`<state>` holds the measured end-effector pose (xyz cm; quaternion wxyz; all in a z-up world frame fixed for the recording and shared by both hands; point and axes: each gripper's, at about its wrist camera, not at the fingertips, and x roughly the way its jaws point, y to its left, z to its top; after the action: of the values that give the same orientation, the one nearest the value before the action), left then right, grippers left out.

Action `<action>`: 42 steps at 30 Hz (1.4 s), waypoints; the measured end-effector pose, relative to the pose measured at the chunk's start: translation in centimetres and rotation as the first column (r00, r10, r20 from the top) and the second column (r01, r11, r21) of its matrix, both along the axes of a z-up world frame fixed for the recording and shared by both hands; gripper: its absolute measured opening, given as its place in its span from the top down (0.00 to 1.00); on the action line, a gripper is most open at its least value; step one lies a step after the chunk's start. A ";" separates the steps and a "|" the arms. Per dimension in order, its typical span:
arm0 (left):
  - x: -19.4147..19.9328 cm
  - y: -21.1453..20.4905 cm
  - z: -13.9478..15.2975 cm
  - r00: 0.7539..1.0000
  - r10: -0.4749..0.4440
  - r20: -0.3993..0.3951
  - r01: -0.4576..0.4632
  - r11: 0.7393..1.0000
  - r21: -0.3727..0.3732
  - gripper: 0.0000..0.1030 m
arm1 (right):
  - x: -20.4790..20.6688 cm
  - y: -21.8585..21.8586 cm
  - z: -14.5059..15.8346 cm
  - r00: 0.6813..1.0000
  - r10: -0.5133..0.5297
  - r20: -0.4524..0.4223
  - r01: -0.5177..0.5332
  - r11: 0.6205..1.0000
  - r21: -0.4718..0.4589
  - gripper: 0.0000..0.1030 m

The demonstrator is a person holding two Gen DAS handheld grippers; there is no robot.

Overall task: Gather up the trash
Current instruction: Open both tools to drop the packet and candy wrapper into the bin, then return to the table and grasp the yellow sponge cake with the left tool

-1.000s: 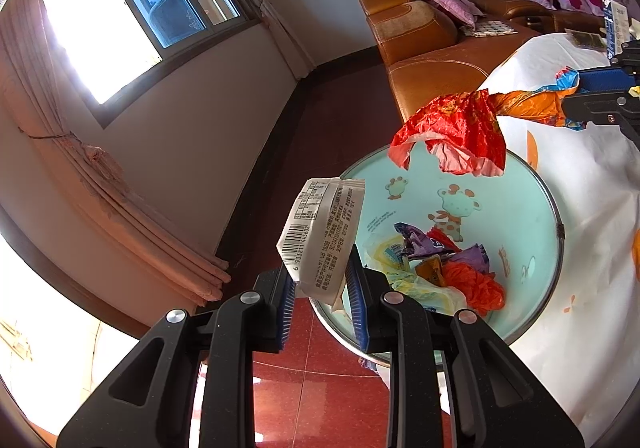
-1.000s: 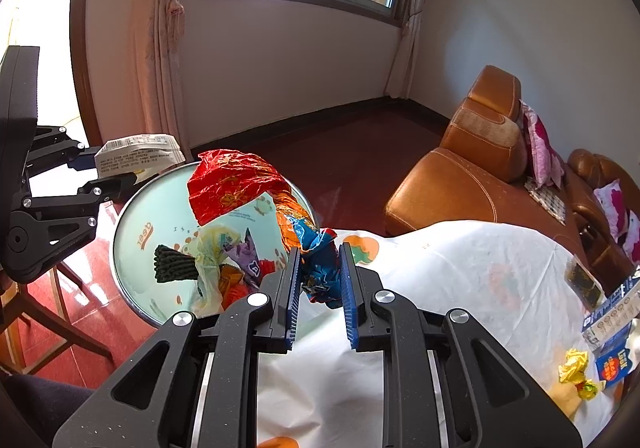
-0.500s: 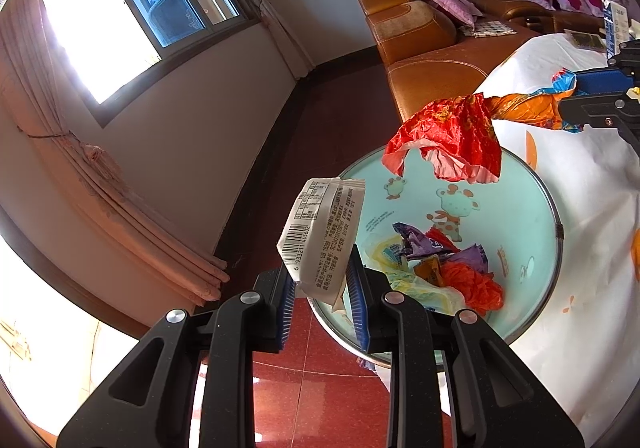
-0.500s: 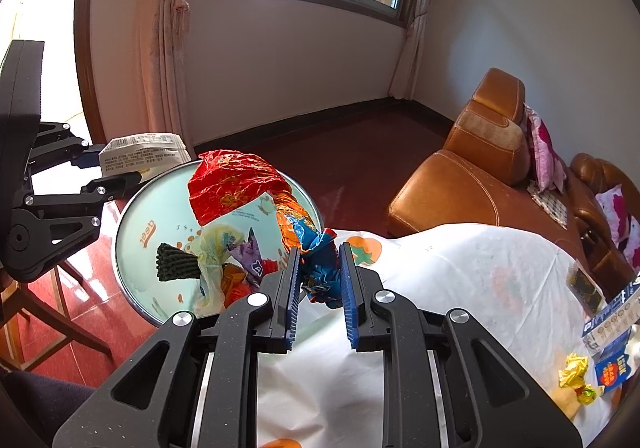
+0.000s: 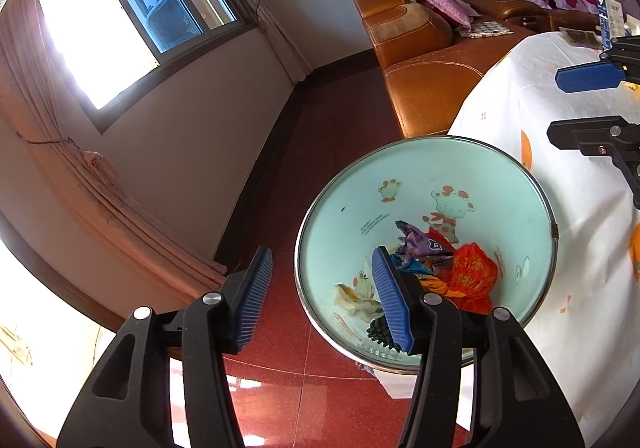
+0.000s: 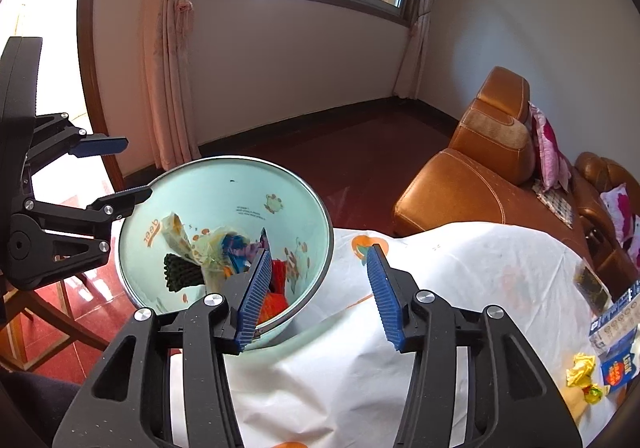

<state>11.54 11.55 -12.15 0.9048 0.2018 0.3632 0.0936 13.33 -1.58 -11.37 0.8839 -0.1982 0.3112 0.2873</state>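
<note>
A pale green bin (image 5: 440,172) with cartoon prints stands beside the table; it also shows in the right wrist view (image 6: 224,184). Crumpled wrappers (image 5: 452,268) lie in its bottom, and they show in the right wrist view too (image 6: 224,248). My left gripper (image 5: 324,296) is open and empty over the bin's near rim. My right gripper (image 6: 316,292) is open and empty above the bin's rim at the table edge. A yellow crumpled wrapper (image 6: 580,368) and a blue packet (image 6: 618,372) lie on the table at the far right.
The table wears a white cloth (image 6: 440,288) with orange prints. Brown leather sofas (image 6: 480,176) with pink cushions stand behind it. A dark packet (image 6: 592,284) and a printed strip (image 6: 616,316) lie near the table's right edge. Red tiled floor (image 5: 320,400) lies below.
Both grippers have opened. The white printed wrapper left my left gripper and the red and orange wrapper left my right gripper; both now lie in the bin.
</note>
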 end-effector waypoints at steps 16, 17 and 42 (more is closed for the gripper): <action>0.0 0.1 0.0 1.000 0.005 0.004 -0.005 1.000 0.000 0.47 | -0.2 -0.5 -0.2 1.000 -0.017 0.002 0.017 1.000 0.001 0.49; 0.0 0.1 0.0 1.000 0.005 0.004 -0.005 1.000 0.001 0.47 | -0.2 -0.6 -0.3 1.000 -0.019 0.001 0.019 1.000 0.002 0.49; 0.0 -9.3 0.2 0.982 -0.190 0.007 0.189 0.981 0.041 0.31 | -2.3 -14.9 0.8 0.951 -0.308 -0.004 0.308 0.950 0.054 0.43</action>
<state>11.57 2.20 -11.93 0.9073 0.2529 0.3356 0.0152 11.07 -16.49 -10.58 0.9236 -0.1242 0.3284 0.1539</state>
